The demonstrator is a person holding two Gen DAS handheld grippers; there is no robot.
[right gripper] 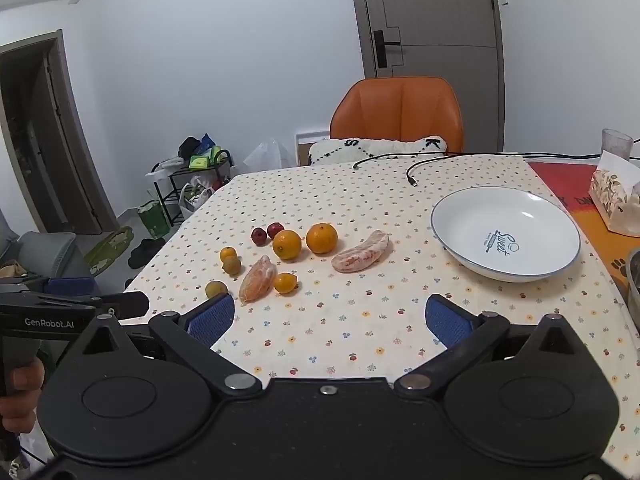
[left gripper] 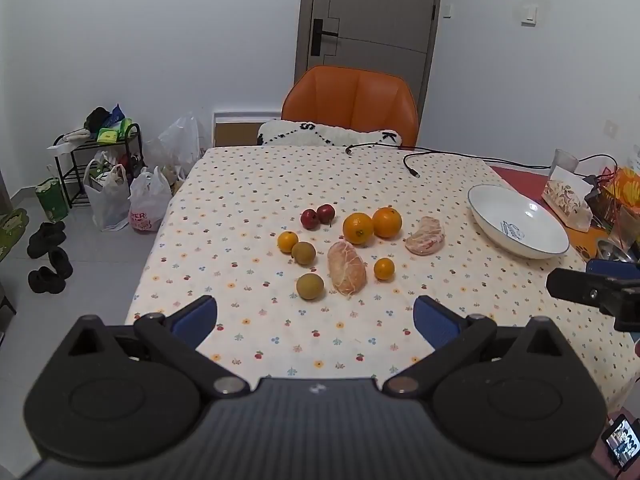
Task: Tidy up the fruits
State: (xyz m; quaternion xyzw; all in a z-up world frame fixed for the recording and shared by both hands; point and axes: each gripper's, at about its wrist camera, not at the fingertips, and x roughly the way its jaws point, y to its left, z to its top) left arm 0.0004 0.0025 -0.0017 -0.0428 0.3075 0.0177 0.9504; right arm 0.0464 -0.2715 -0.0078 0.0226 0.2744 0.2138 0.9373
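Fruits lie loose on the flowered tablecloth: two big oranges, two small oranges, two red fruits, two brown-green round fruits, and two peeled pomelo pieces. A white bowl stands empty at the right; it also shows in the right wrist view. My left gripper is open and empty, hovering short of the fruits. My right gripper is open and empty, near the table's front edge.
An orange chair with a cushion stands at the far side. A black cable lies on the far table part. A tissue pack, a cup and clutter sit right of the bowl. Bags and shoes are on the floor at left.
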